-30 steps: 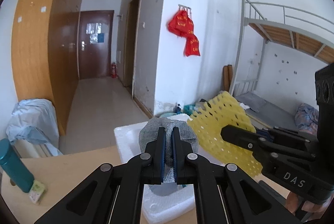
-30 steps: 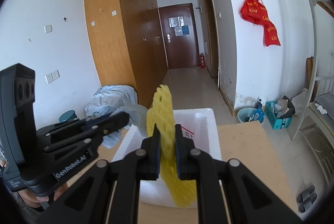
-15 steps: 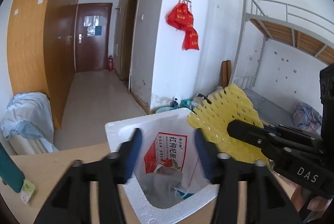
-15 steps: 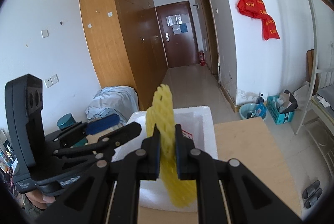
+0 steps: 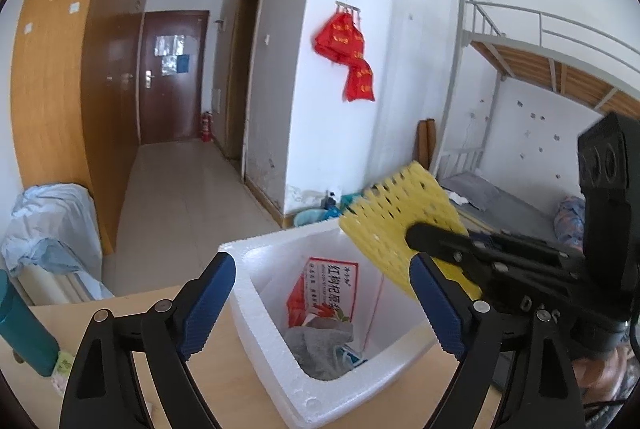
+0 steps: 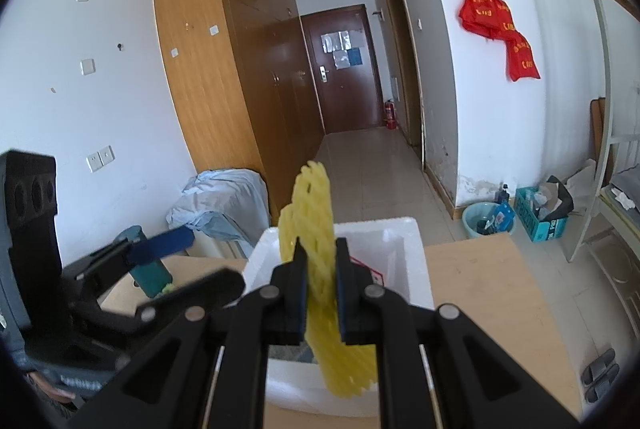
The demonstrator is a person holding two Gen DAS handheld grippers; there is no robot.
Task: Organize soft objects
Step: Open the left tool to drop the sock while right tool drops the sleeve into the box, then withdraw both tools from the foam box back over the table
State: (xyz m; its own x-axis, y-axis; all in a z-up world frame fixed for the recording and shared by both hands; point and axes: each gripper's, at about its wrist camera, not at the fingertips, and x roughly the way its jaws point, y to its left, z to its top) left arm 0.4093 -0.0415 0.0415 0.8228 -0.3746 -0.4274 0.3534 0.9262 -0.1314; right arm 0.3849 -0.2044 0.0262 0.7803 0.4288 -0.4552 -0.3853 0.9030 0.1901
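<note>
R claw (image 6: 318,281) pinches yellow net (image 6: 316,229) on edge, long axis upright, just above box (image 6: 416,269) near rim. L claw (image 5: 320,305) wide, empty, over box; grey cloth (image 5: 320,345) inside.

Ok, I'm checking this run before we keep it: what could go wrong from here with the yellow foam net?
1. The right gripper pinches the yellow foam net near its middle, above the white foam box; on release the light net may catch on the rim or drift outside.
2. The open left gripper hangs over the same box beside the right one, so they could bump.
3. The gray cloth and red packet already fill the bottom; the net may sit proud.
</note>
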